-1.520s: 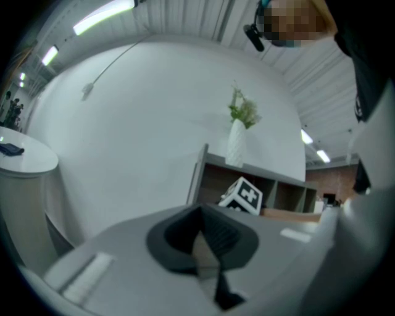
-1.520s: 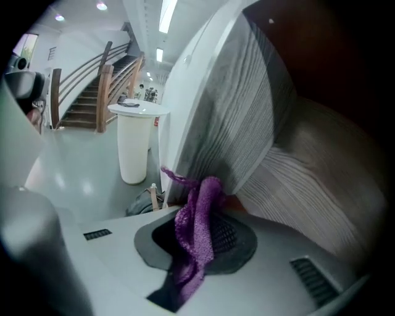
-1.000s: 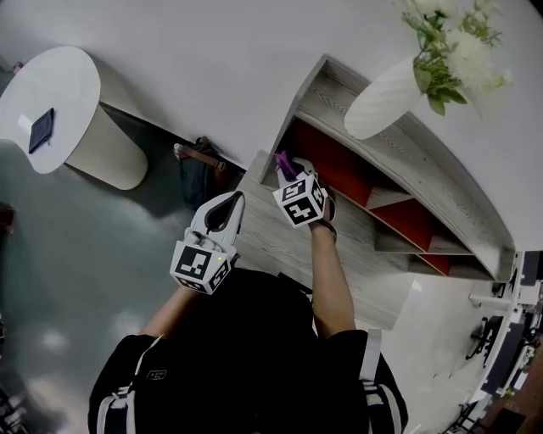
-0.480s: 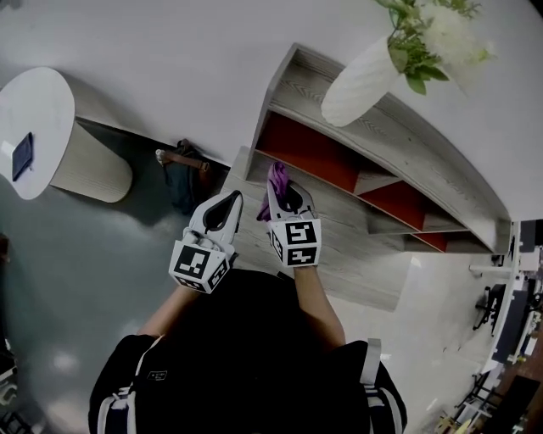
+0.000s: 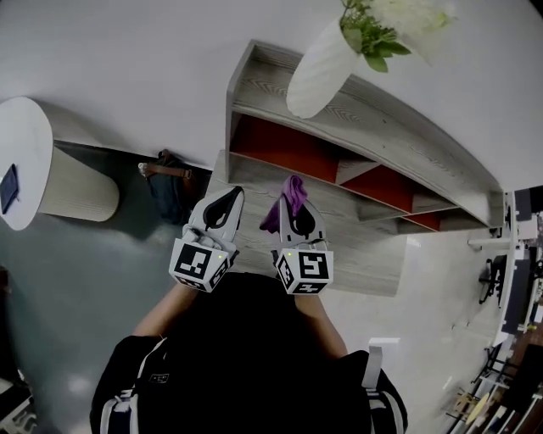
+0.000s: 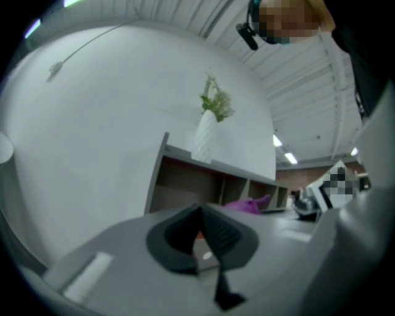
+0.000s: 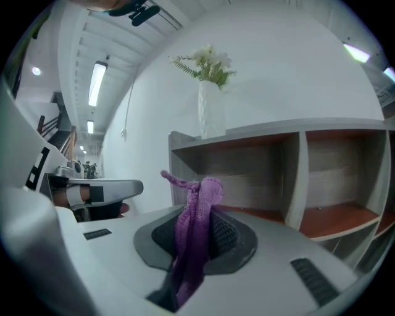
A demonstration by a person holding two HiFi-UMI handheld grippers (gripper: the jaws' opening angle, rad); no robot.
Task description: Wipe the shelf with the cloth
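The right gripper (image 7: 196,237) is squeezed tight on the purple cloth (image 7: 197,210) — the cloth is pinched between the two jaws. It pokes up past their tips and also hangs down at the back. From the head view, the cloth is over the low wooden board of the shelf (image 5: 382,106), in front of the red boxes near the left end. I cannot tell if it touches the board.

The left gripper (image 5: 226,205) is just beside the right one, on its left. Its jaws are pressed together with nothing in them, and it is near the left end of the same board.

On top of the shelf stands a white vase (image 5: 318,72) with green and white flowers (image 5: 382,25). Down on the floor, left of the shelf, is a dark bag (image 5: 170,185) — and further left, a round white table (image 5: 25,144).
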